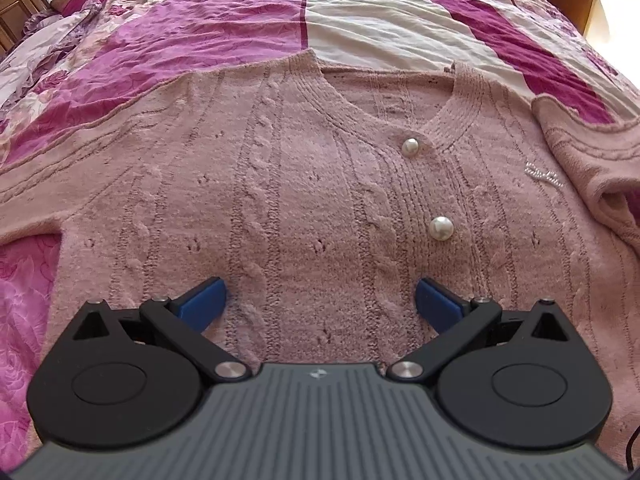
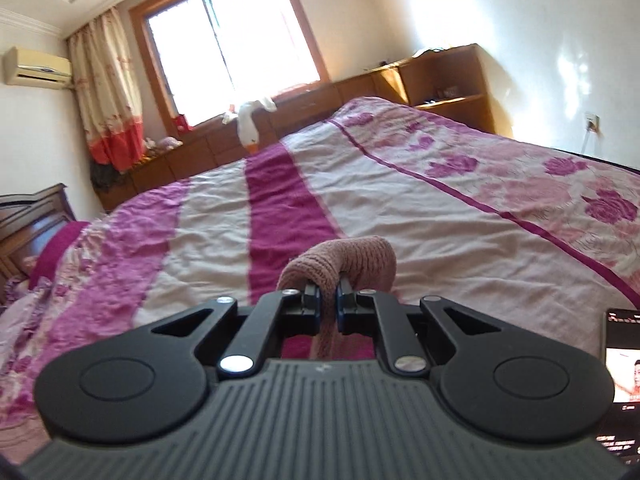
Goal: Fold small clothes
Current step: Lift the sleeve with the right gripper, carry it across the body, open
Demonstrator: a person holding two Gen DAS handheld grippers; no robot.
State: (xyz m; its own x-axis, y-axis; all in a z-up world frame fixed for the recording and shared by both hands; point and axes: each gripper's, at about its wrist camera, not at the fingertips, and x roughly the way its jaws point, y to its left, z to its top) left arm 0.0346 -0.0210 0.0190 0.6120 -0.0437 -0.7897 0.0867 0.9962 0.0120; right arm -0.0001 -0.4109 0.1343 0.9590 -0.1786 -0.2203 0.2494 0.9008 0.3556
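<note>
Here, a pink cable-knit cardigan lies flat, front up, on the bed, its two pearl buttons fastened and its neckline pointing away from the left tool. That tool hovers low over the lower chest of the garment, blue fingers spread wide and gripping nothing; whether their tips touch the knit cannot be told. The garment's long axis runs straight ahead from this tool, hem nearest, collar farthest, with one sleeve stretched out to the left and the other bunched at the right edge of the view.

The right tool is clenched on a ribbed strip of the same pink knit, which loops up over its fingertips and hangs down between them; it looks like a sleeve or cuff, raised clear of the striped floral bedspread. A phone screen shows at the right edge.

The coming fold likely turns on this: the held piece belongs to the cardigan's right side, so the right tool is the nearer one to carry it leftward across the button line, while the left tool sits placed to pin the body.
</note>
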